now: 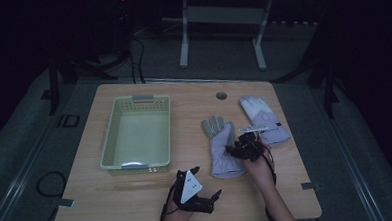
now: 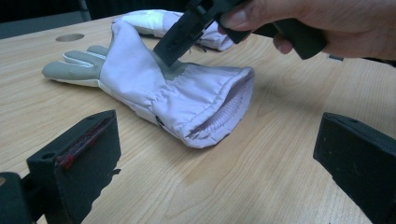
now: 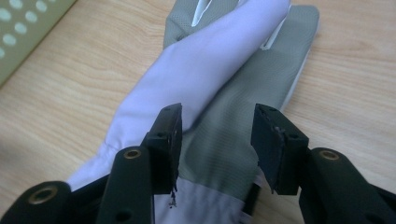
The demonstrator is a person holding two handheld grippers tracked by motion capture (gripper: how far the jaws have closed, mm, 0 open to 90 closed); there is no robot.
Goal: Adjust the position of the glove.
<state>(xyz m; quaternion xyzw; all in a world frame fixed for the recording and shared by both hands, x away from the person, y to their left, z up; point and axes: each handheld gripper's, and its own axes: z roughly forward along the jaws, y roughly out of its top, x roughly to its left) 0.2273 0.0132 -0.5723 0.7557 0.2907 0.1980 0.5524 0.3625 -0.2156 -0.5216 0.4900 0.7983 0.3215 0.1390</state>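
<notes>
The near glove (image 1: 223,149) lay flat on the tabletop (image 1: 137,193) just right of the basket (image 1: 137,133), fingers away from the person, and the right gripper (image 3: 217,135) hung over its palm, jaws spread, nearer than the spread-jawed left gripper (image 1: 195,188).

A light wooden table (image 1: 137,193) carries a pale green basket (image 1: 110,144) on its left half. Right of centre lies a lilac glove (image 1: 221,154), cuff toward the person, and a second glove (image 1: 264,120) lies just beyond it. A round hole (image 1: 221,95) sits near the far edge.
</notes>
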